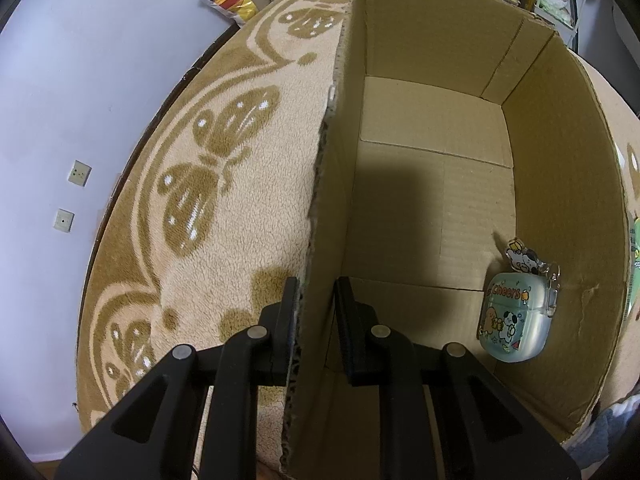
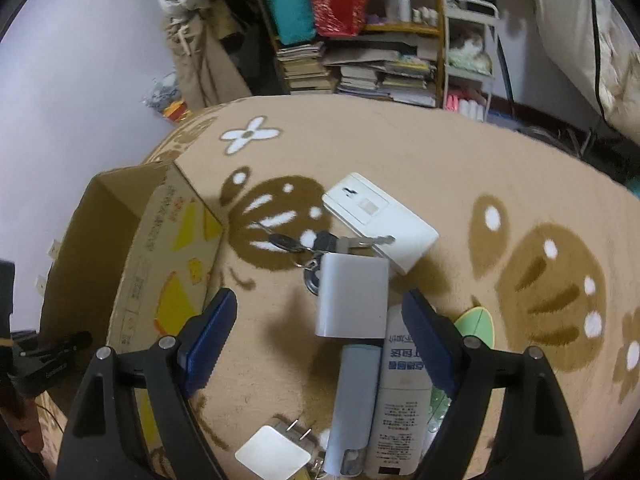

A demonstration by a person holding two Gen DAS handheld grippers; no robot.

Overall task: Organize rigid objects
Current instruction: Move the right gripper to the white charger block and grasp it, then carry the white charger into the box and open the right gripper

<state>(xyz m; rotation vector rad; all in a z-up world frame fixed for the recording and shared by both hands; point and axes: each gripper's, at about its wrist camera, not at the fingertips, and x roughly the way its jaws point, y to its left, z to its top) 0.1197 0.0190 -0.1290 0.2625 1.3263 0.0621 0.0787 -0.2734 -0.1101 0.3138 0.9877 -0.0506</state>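
My left gripper (image 1: pixel 316 312) is shut on the left wall of an open cardboard box (image 1: pixel 560 152), one finger outside and one inside. A pale blue earbud case (image 1: pixel 516 320) with a cartoon charm lies on the box floor at the right. My right gripper (image 2: pixel 320 328) hangs open above a cluster on the carpet, touching nothing. Between its blue pads (image 2: pixel 212 336) lies a grey rectangular block (image 2: pixel 352 296). Around it are a white switch plate (image 2: pixel 380 220), a bunch of keys (image 2: pixel 304 244), a grey slim case (image 2: pixel 354 400), a white tube (image 2: pixel 404 400) and a white plug adapter (image 2: pixel 276 452). The cardboard box (image 2: pixel 120 248) stands to the left.
A beige carpet (image 1: pixel 208 184) with brown butterflies covers the floor. A pale wall (image 1: pixel 60 100) runs along the left. Shelves with stacked books (image 2: pixel 360 68), a red bag (image 2: pixel 340 4) and a white rack (image 2: pixel 472 48) stand at the back. A green round thing (image 2: pixel 478 322) lies right of the cluster.
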